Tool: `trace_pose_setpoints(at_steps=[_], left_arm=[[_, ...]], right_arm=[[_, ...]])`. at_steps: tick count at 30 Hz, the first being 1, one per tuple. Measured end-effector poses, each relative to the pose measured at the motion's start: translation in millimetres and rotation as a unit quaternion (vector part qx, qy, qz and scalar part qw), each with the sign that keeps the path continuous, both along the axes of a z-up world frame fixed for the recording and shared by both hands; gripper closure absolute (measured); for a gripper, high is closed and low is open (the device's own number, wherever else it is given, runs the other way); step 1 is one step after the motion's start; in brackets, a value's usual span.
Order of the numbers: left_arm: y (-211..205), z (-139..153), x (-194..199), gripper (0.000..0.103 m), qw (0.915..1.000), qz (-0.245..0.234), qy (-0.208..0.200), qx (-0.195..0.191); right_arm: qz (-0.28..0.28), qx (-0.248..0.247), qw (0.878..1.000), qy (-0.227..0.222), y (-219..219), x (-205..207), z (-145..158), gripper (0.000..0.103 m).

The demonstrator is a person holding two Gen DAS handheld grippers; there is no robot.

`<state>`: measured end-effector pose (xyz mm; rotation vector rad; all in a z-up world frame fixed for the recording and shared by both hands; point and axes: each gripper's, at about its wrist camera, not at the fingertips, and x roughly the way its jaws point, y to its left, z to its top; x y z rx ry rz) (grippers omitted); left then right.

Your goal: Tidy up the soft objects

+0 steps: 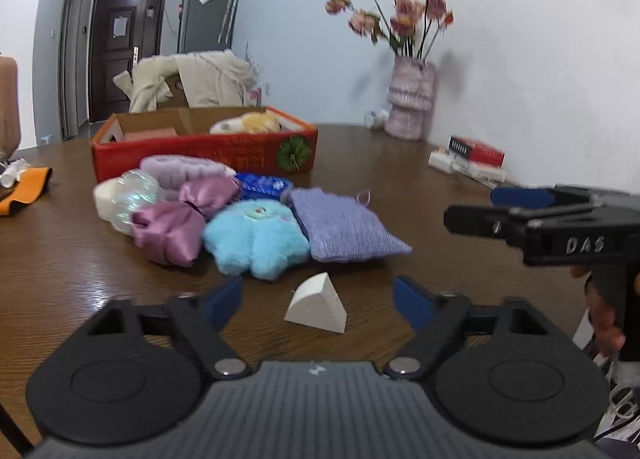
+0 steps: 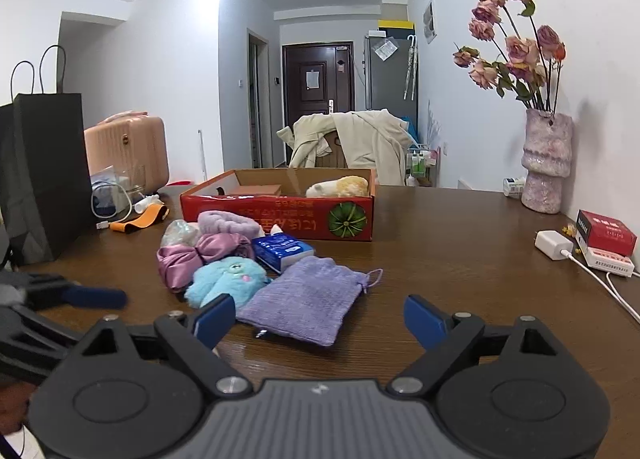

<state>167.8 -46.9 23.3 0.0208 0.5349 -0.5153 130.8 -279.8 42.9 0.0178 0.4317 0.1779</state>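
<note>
A home: front door (image 2: 318, 77), coat-draped chair (image 2: 352, 143), flower vase (image 2: 546, 163).

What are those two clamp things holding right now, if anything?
Nothing. The left gripper and right gripper are both open and empty; the white wedge sponge lies unclamped on the table.

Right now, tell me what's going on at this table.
A person holds two grippers, sorting soft things into the red box. Both are open and empty. The left gripper hovers over a white foam wedge; the right gripper faces the purple knit pouch. A blue plush and pink satin bow lie unsorted; a yellow plush is boxed.
</note>
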Motion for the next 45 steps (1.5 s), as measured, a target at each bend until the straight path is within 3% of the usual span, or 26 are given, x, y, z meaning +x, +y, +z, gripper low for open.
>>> trace_pose_setpoints(at_steps=[3, 7, 8, 13, 19, 22, 26, 30, 32, 34, 37, 38, 41, 45], left_arm=[[-10.7, -9.4, 13.6, 0.033, 0.9998, 0.001, 0.018, 0.004], [-16.4, -20.8, 26.7, 0.067, 0.999, -0.01, 0.04, 0.019], [-13.7, -22.4, 27.3, 0.07, 0.999, -0.01, 0.039, 0.022], [12.6, -23.0, 11.3, 0.067, 0.9986, -0.023, 0.035, 0.031], [2.9, -28.7, 18.4, 0.053, 0.9978, -0.034, 0.04, 0.039], [-2.0, -27.4, 22.9, 0.071, 0.9973, -0.05, 0.039, 0.038], [9.7, -18.3, 35.5, 0.071, 0.9983, -0.04, 0.043, 0.0], [39.0, 10.7, 68.8, 0.071, 0.9996, 0.016, -0.002, -0.021], [53.6, 24.5, 88.9, 0.071, 0.998, 0.054, -0.032, -0.013], [67.9, 33.3, 109.2, 0.071, 0.9944, 0.091, -0.054, -0.008], [88.4, 35.8, 137.3, 0.071, 0.9896, 0.133, -0.05, -0.024], [94.2, 34.6, 144.7, 0.071, 0.9882, 0.143, -0.044, -0.033], [105.0, 28.3, 156.5, 0.071, 0.9859, 0.155, -0.028, -0.056], [108.1, 18.1, 164.7, 0.071, 0.9866, 0.151, -0.011, -0.06]], right_arm=[[-0.001, 0.006, 1.0, 0.009, -6.0, 12.2, -4.2, 0.017], [0.002, 0.018, 1.0, 0.013, -11.5, 34.8, -5.2, 0.017], [0.004, 0.019, 1.0, 0.014, -11.6, 41.0, -4.9, 0.017], [0.023, 0.026, 0.999, 0.018, -5.8, 65.9, -9.7, 0.017], [0.042, 0.033, 0.998, 0.036, 8.1, 82.8, -19.1, 0.019], [0.045, 0.029, 0.998, 0.034, 11.7, 86.4, -16.9, 0.019], [0.047, 0.031, 0.998, 0.029, 12.8, 94.0, -12.5, 0.02], [0.068, 0.034, 0.996, 0.036, 18.9, 121.2, -6.8, 0.034], [0.084, 0.034, 0.995, 0.041, 25.4, 142.8, -3.9, 0.046], [0.096, 0.039, 0.993, 0.053, 33.3, 173.3, -1.0, 0.05], [0.101, 0.035, 0.991, 0.079, 48.9, 229.4, -1.2, 0.057], [0.104, 0.034, 0.99, 0.093, 54.4, 246.2, -3.5, 0.064], [0.105, 0.034, 0.984, 0.139, 69.7, 294.3, -19.1, 0.07], [0.128, 0.005, 0.978, 0.165, 91.8, 310.4, -37.8, 0.082]])
